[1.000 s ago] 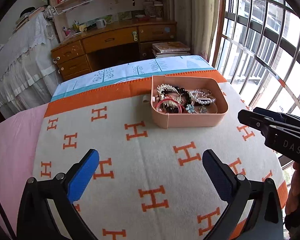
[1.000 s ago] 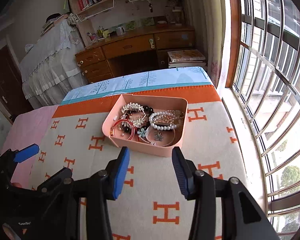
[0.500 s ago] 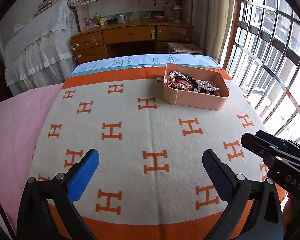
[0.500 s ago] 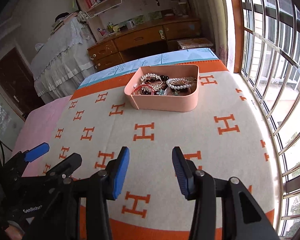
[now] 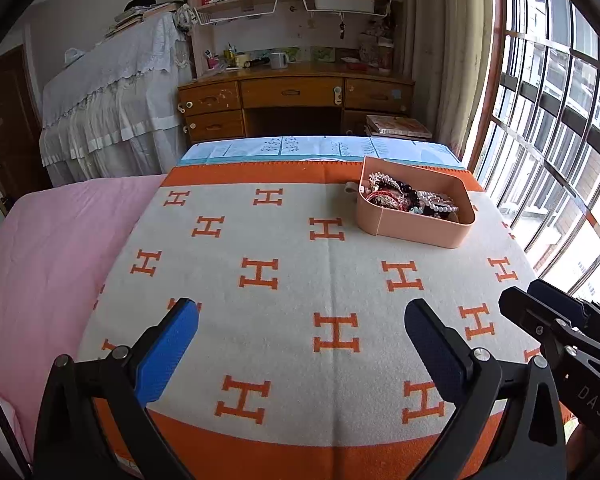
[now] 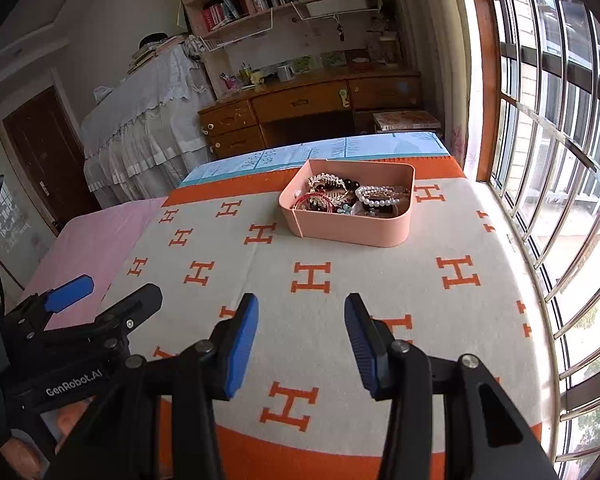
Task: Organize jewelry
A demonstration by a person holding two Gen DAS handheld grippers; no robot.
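Observation:
A pink box (image 5: 414,229) (image 6: 352,231) stands on the orange-and-cream blanket (image 5: 292,280) at the far right of the bed. It holds a heap of jewelry (image 5: 408,199) (image 6: 350,196): pearl strands, red bangles, dark beads, gold pieces. My left gripper (image 5: 300,344) is open and empty, low over the near part of the blanket. My right gripper (image 6: 300,340) is open and empty, also near the front edge. Each gripper shows in the other's view, the right one in the left wrist view (image 5: 560,332) and the left one in the right wrist view (image 6: 100,300).
A pink sheet (image 5: 52,248) covers the left of the bed. A barred window (image 6: 560,140) runs along the right side. A wooden desk (image 5: 296,100) with shelves stands beyond the bed, and a white-draped piece of furniture (image 5: 112,108) to its left.
Both grippers have drawn back from the box toward the near edge of the bed and risen. The box now sits farther away. Both jaws stay open.

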